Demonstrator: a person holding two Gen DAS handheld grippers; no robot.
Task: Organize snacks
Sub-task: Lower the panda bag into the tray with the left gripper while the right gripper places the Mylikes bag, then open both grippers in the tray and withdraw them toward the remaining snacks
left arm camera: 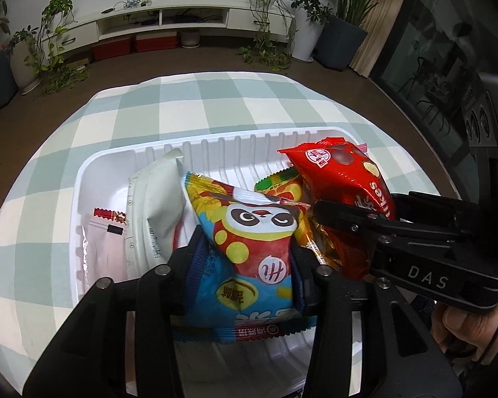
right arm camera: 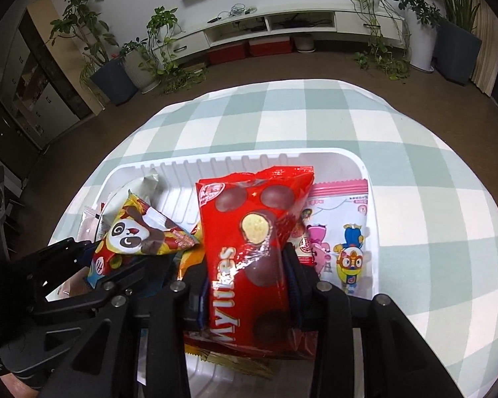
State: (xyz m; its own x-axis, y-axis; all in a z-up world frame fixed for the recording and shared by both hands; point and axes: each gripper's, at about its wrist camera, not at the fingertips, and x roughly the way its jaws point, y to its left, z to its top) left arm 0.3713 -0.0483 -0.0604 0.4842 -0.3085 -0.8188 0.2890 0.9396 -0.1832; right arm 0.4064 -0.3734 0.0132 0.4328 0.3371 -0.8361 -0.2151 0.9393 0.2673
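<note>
Green-and-white checked cloth (left arm camera: 189, 106) covered the table, and on it sat a white ribbed tray (left arm camera: 215, 147) full of snack packets. Over the tray, the left gripper (left arm camera: 245, 258) had its fingers closed partway onto a panda-print packet (left arm camera: 249, 232), pinching it across the middle and holding it upright. Just to its right, the right gripper (right arm camera: 245, 275) was clamped the same way on a red Mylikes bag (right arm camera: 252, 232), standing on end. Beside the left gripper's fingers leaned a white pouch (left arm camera: 157, 205); right of the red bag lay a pink cartoon packet (right arm camera: 342, 232) in the tray.
</note>
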